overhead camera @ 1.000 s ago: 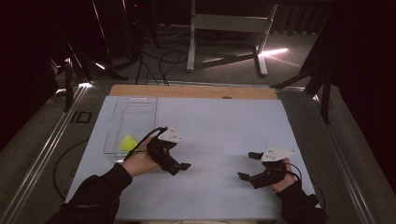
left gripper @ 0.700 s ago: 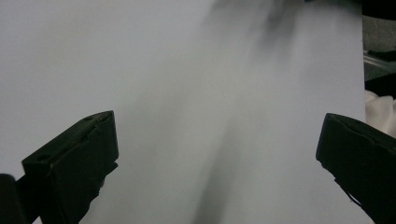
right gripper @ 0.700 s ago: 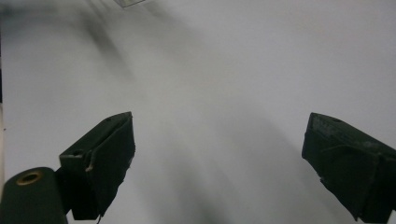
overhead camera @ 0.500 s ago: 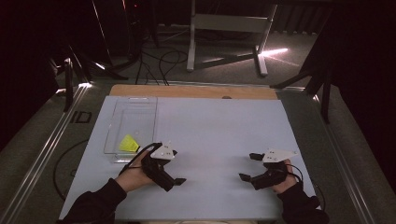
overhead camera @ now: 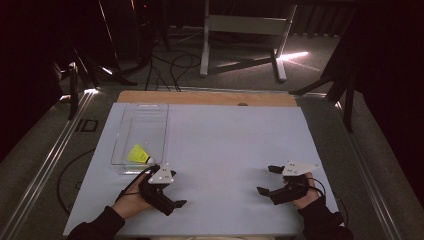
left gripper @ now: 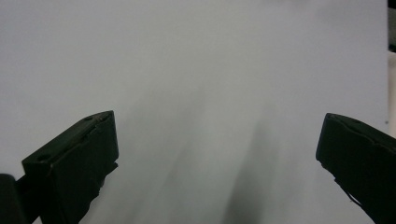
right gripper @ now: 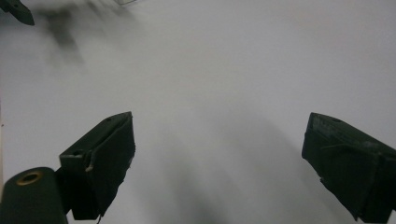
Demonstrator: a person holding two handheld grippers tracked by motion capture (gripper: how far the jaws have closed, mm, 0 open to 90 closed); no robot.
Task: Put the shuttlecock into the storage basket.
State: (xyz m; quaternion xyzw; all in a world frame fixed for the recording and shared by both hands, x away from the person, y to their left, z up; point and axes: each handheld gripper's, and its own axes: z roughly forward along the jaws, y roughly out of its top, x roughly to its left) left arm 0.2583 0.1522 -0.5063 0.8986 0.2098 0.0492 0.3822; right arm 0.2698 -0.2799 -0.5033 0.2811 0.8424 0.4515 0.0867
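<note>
A small yellow object lies in the near end of a clear plastic tray at the left of the white table top. My left gripper rests low near the front edge, just in front of the tray and apart from it. In the left gripper view it is open, with bare table between the jaws. My right gripper lies at the front right, jaws pointing left. In its own view it is open and holds nothing. The left gripper's jaw tip shows far off there.
A wooden strip runs along the table's far edge. Metal rails border the left side. Beyond the table, stand legs and cables sit on the dark floor.
My left gripper has drawn back from beside the tray toward the front edge of the table. The right gripper has barely moved.
</note>
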